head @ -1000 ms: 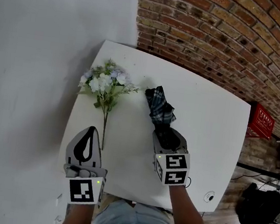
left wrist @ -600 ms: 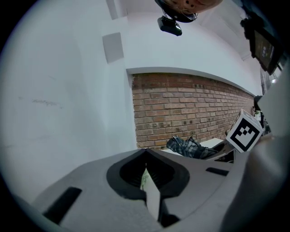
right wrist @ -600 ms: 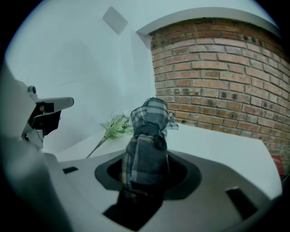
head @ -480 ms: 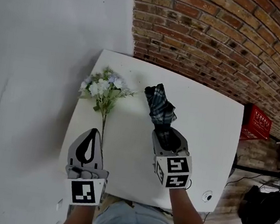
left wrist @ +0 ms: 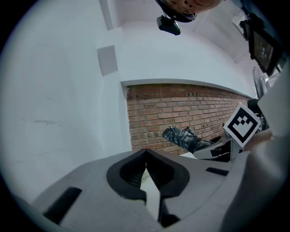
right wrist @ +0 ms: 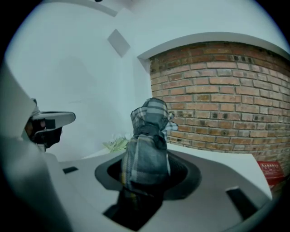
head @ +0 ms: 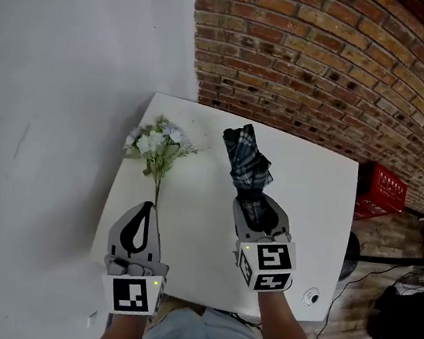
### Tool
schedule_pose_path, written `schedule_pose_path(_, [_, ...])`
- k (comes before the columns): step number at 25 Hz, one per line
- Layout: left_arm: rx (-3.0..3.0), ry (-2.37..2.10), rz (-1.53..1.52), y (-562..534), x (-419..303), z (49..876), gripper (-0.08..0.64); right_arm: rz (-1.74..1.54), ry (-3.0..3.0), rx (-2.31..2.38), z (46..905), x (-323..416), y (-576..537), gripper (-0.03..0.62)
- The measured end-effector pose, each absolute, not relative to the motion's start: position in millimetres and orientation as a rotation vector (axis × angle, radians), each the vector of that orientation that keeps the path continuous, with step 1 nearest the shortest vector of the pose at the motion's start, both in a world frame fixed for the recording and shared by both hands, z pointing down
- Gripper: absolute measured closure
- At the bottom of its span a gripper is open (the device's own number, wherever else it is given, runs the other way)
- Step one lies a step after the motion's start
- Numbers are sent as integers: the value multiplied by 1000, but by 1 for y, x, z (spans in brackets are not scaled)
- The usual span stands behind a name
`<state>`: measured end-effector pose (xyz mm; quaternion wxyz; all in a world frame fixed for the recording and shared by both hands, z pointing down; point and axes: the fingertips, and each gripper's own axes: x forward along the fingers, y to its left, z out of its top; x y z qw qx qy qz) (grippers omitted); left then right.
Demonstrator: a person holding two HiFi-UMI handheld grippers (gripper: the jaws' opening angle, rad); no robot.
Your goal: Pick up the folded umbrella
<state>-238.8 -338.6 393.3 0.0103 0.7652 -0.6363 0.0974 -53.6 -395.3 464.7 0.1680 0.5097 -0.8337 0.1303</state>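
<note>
The folded umbrella (head: 248, 164), in dark plaid cloth, is held by its near end in my right gripper (head: 259, 210), which is shut on it. It sticks out past the jaws toward the brick wall, lifted off the white table (head: 196, 225). In the right gripper view the umbrella (right wrist: 147, 136) fills the space between the jaws and hides the fingertips. My left gripper (head: 139, 229) hovers over the table's near left part, shut with nothing in it. In the left gripper view the umbrella (left wrist: 181, 137) shows at the right.
A bunch of artificial flowers (head: 158, 145) lies on the table's far left, stem pointing toward my left gripper. A white wall runs along the left and a brick wall (head: 328, 64) behind. A red crate (head: 381, 192) stands beyond the table's right edge.
Both grippers have risen. The right one has carried the umbrella up off the table and tilted its far end higher. The flowers have not moved.
</note>
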Motion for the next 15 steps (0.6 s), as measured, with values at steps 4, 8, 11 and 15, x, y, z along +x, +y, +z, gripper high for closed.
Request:
schedule_pose_path(4, [2419, -1991, 259, -332, -228, 373, 554, 325, -2401, 1484, 440, -45, -389, 408])
schedule_pose_path(8, [2460, -2016, 258, -325, -221, 358, 554, 286, -2427, 1517, 418, -34, -381, 408])
schedule_pose_path(11, [2477, -2023, 240, -321, -212, 348, 554, 248, -2448, 1540, 401, -26, -374, 408])
schedule_pose_path(15, [2508, -2026, 190, -313, -198, 330, 554, 191, -2481, 1570, 377, -17, -363, 408])
